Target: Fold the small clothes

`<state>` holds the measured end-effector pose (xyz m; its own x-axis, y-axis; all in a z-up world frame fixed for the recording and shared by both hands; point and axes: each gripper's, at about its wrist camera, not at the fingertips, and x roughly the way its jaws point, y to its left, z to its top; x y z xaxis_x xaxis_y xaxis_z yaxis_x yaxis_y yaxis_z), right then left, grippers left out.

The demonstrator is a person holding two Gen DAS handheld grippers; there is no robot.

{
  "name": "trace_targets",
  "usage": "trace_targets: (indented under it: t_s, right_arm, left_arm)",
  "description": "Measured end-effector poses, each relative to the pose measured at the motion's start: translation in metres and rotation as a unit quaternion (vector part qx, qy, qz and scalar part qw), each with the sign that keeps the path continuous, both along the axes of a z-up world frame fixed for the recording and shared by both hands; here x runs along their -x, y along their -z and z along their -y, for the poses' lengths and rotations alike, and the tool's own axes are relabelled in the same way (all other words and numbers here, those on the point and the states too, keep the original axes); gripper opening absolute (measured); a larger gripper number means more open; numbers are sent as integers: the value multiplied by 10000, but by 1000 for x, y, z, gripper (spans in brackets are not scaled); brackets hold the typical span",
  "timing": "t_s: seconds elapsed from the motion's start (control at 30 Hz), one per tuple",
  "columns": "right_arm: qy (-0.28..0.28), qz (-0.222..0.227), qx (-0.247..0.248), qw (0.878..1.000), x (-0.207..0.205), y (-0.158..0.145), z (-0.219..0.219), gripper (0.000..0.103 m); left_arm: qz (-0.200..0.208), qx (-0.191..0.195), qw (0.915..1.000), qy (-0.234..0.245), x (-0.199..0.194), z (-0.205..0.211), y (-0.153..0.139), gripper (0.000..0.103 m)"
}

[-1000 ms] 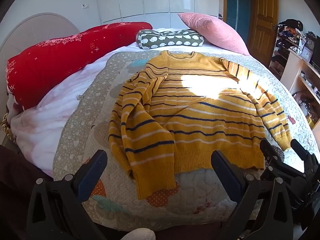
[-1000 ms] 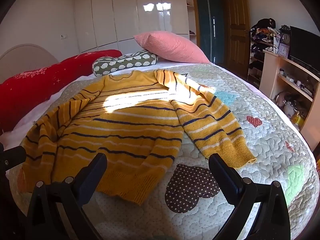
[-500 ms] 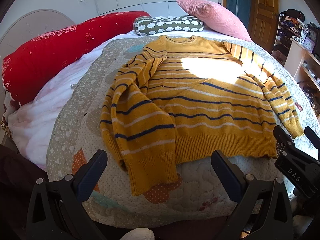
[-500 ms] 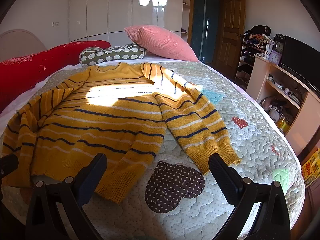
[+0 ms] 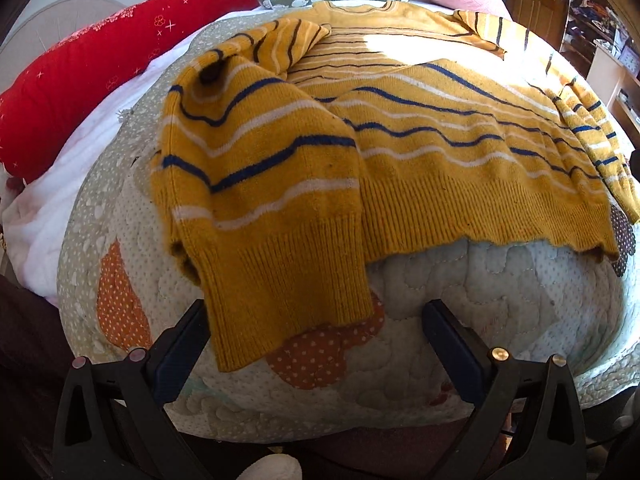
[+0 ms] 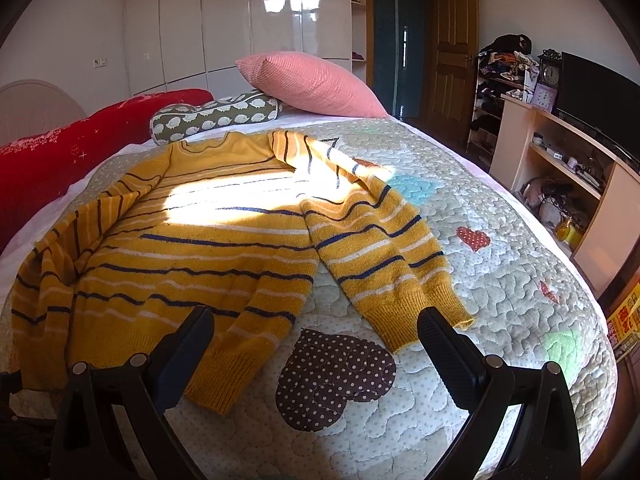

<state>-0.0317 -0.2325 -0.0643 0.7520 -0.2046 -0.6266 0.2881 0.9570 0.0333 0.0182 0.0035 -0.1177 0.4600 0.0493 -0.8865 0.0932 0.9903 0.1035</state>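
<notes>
Closing in low on the yellow striped sweater (image 5: 460, 152), spread flat on the quilt (image 5: 500, 312); left gripper (image 5: 316, 336) gaping, bracketing the near cuff (image 5: 288, 292), perhaps brushing it; right gripper (image 6: 316, 344) likewise spread, nearing the other sleeve (image 6: 384, 256); folding unstarted; pink pillow (image 6: 308, 84) well clear

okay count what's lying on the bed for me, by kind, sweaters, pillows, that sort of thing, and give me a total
Sweaters: 1, yellow striped sweater
Pillows: 3, pink pillow, sheep-print bolster, long red cushion
Quilts: 1, heart-patch quilt
Total: 5
</notes>
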Motion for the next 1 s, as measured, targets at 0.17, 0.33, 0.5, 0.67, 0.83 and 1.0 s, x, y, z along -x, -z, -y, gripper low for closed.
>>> trace_targets:
  t_s: [0.17, 0.33, 0.5, 0.67, 0.83, 1.0]
  right_arm:
    - [18, 323, -68, 9995, 12, -15, 8, 103]
    - [49, 593, -137, 9981, 22, -21, 17, 103]
    - [33, 580, -228, 9980, 23, -15, 34, 103]
    - [168, 447, -279, 9985, 11, -16, 78, 94]
    - [406, 80, -1007, 9941, -5, -1, 141, 86]
    - [268, -316, -1522, 9875, -17, 29, 158, 86]
  left_arm:
    - [-163, 383, 9991, -72, 4, -11, 6, 103]
    - [-271, 261, 9993, 88, 14, -9, 5, 103]
    - [30, 585, 9978, 310, 31, -13, -13, 78]
    - [665, 896, 9932, 344, 43, -31, -52, 77]
    - [941, 1139, 9890, 52, 43, -58, -78, 77]
    - [907, 1268, 9874, -285, 39, -84, -81, 77]
